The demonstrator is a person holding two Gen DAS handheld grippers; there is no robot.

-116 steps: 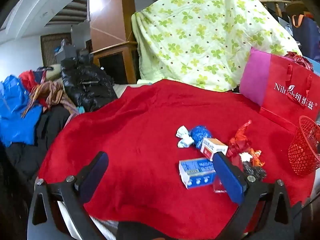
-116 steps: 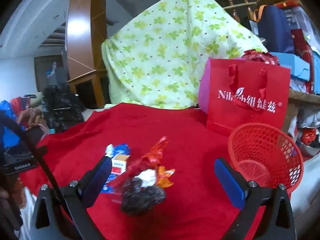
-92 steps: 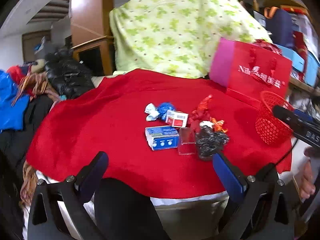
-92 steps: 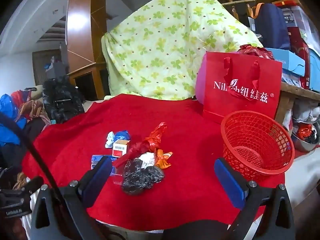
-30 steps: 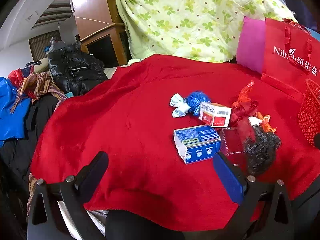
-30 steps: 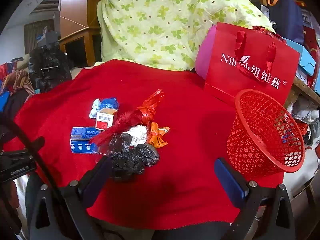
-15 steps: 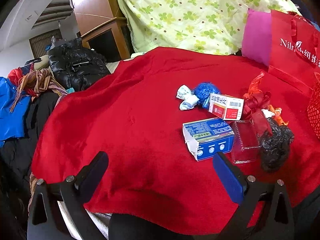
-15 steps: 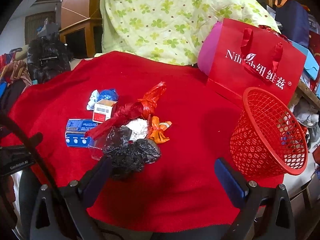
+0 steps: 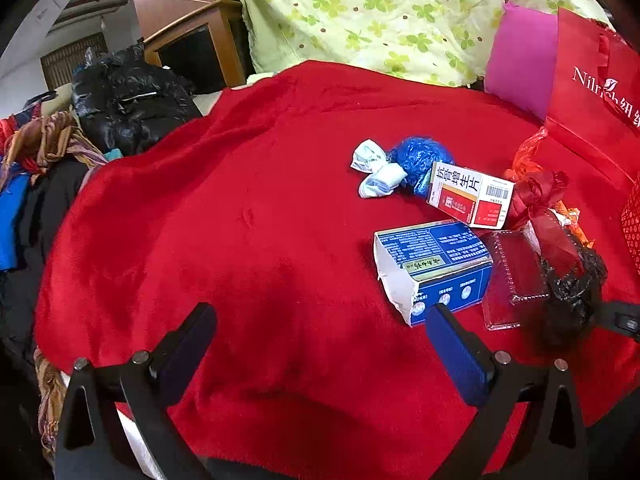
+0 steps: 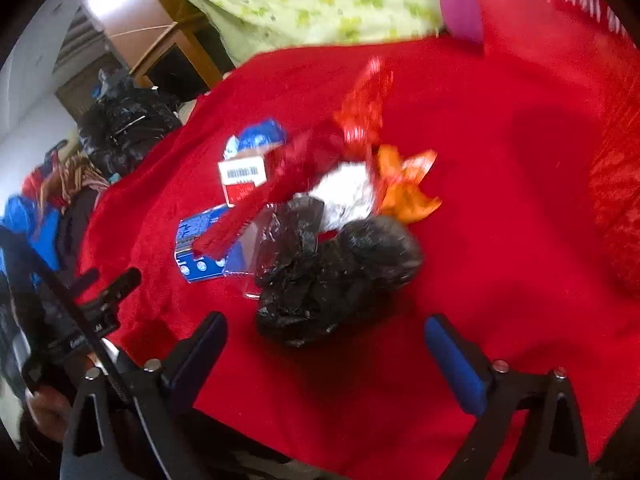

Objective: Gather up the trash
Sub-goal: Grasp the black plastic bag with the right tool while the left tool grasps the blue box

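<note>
A heap of trash lies on the red cloth [image 9: 248,216]. In the left wrist view I see a blue carton [image 9: 434,264], a red-and-white box [image 9: 470,194], a blue ball [image 9: 422,156], a white wad [image 9: 376,172], a clear plastic lid [image 9: 514,280] and a crumpled black bag [image 9: 576,288]. My left gripper [image 9: 320,348] is open, near the cloth's front, left of the carton. In the blurred right wrist view the black bag [image 10: 332,272] lies just ahead of my right gripper [image 10: 326,344]. Its jaws are closing, with nothing between them. An orange wrapper [image 10: 404,184] and a red wrapper [image 10: 360,104] lie behind the bag.
A red mesh basket [image 10: 616,184] stands at the right edge. A red paper bag [image 9: 592,92] and a pink cushion [image 9: 520,76] stand behind, under a green flowered quilt [image 9: 380,12]. Dark clothes [image 9: 128,100] pile up beyond the cloth's left side.
Both grippers have come down and closer to the trash. The right view has tilted and blurred, with the black bag now directly ahead and the basket slid to the right edge.
</note>
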